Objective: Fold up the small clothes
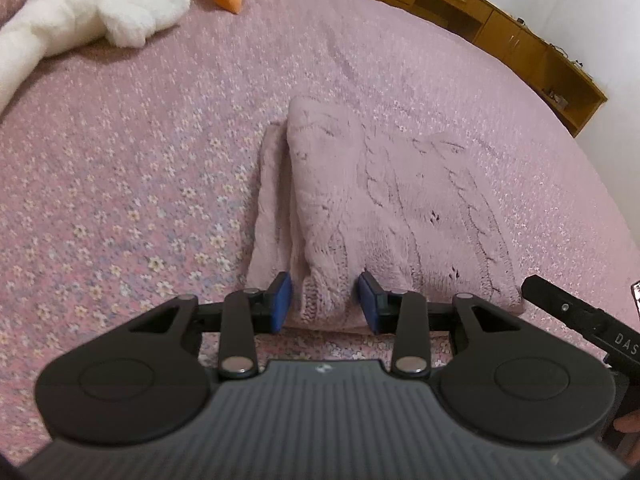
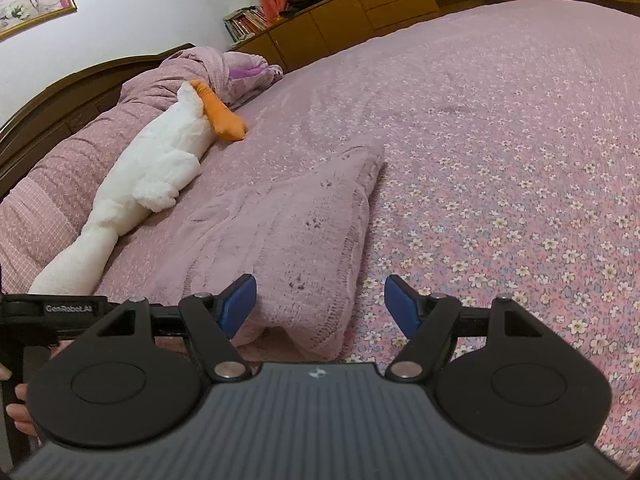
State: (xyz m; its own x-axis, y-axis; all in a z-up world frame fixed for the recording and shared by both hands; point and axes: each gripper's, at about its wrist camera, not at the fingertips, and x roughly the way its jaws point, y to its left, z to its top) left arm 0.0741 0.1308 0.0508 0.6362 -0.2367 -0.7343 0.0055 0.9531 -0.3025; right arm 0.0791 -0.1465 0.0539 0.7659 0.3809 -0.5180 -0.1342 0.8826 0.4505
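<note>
A pale pink cable-knit sweater [image 1: 384, 204] lies folded on the floral pink bedspread [image 1: 140, 184]. My left gripper [image 1: 325, 299] is open, its blue pads on either side of the sweater's raised near fold. In the right wrist view the sweater [image 2: 296, 232] lies just ahead. My right gripper [image 2: 320, 300] is open wide over its near right corner, and I cannot tell whether the pads touch the cloth. The right gripper's black body [image 1: 580, 316] shows at the right edge of the left wrist view.
A white plush goose with an orange beak [image 2: 160, 168] lies at the far left near the pillows [image 2: 60, 184]. Wooden cabinets [image 2: 360, 4] run along the far side of the bed. A dark headboard [image 2: 60, 96] stands at left.
</note>
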